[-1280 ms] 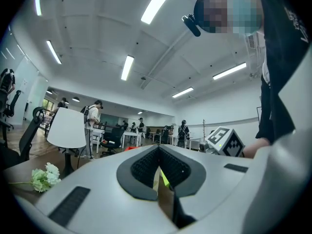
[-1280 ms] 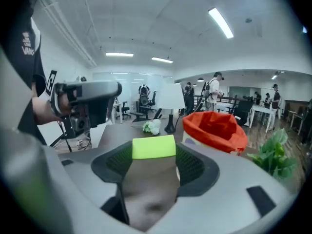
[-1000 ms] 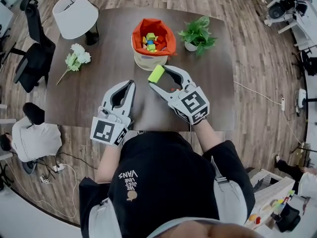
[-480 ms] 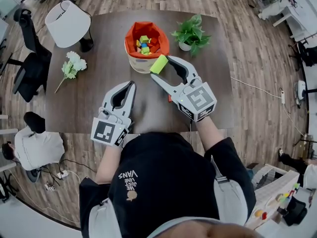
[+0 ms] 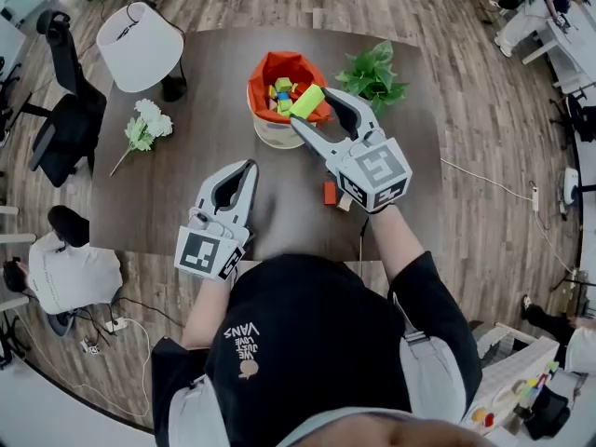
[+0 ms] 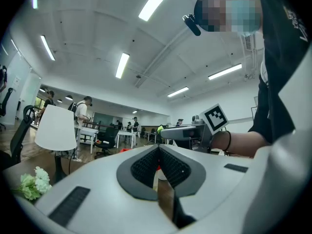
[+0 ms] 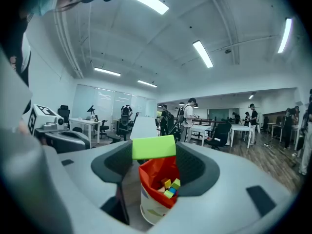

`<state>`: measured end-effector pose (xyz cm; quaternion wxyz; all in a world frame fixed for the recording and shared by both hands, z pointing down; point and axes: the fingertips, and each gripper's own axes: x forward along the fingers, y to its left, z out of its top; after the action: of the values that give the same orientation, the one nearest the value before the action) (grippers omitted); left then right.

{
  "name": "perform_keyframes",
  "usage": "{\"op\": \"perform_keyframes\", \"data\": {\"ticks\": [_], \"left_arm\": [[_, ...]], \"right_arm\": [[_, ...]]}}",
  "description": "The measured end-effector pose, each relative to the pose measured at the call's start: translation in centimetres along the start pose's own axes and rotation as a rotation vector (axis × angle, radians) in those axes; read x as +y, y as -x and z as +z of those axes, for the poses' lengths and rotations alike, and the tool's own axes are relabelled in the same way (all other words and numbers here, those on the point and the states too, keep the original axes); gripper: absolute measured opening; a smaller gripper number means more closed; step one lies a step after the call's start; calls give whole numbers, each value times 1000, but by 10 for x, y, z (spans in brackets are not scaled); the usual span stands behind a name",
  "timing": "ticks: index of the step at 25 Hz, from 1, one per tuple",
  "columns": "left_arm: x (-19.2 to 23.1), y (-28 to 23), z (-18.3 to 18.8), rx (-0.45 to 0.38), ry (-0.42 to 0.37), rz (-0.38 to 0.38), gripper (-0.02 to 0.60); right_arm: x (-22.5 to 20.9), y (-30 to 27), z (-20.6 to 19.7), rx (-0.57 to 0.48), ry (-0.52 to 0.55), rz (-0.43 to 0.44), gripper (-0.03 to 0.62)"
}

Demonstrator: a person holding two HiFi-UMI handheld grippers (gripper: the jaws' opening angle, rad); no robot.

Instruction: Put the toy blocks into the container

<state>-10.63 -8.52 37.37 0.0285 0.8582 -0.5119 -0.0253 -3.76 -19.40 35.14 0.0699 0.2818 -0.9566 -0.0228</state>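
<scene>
My right gripper point(image 5: 312, 110) holds the green block point(image 7: 154, 147) between wide-set fingers, over the container's point(image 5: 271, 135) right rim, upper centre. If I release here, it may clip the rim and tumble onto the tabletop point(image 5: 186, 184). My left gripper point(image 5: 247, 168), lower left, has its fingers closed and empty.

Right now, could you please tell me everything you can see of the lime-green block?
The lime-green block is a plain, smooth-faced rectangular bar, matte like painted wood or foam. It is held aloft, pinched by its ends in the right claw, and lies roughly level across the jaws. It hangs over the near rim of the orange-lined container, which already holds other small coloured blocks. It appears to touch nothing but the claw.
</scene>
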Motion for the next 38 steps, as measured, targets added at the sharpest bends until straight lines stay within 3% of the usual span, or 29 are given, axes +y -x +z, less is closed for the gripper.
{"op": "perform_keyframes", "data": {"ticks": [9,20,29,38], "left_arm": [[14,0,-5,12,14,35,11],[15,-3,-10,26,25,40,11],[19,-2,-13,24,30,53,11],[19,1,-12,24,29,59,11]], "right_arm": [[-26,-43,-18,64,-2,-13,287],[-44,-99,-102,336,-11,9,287],[-40,-110,-122,454,31,30,287],[-39,-109,-121,440,40,15,288]]}}
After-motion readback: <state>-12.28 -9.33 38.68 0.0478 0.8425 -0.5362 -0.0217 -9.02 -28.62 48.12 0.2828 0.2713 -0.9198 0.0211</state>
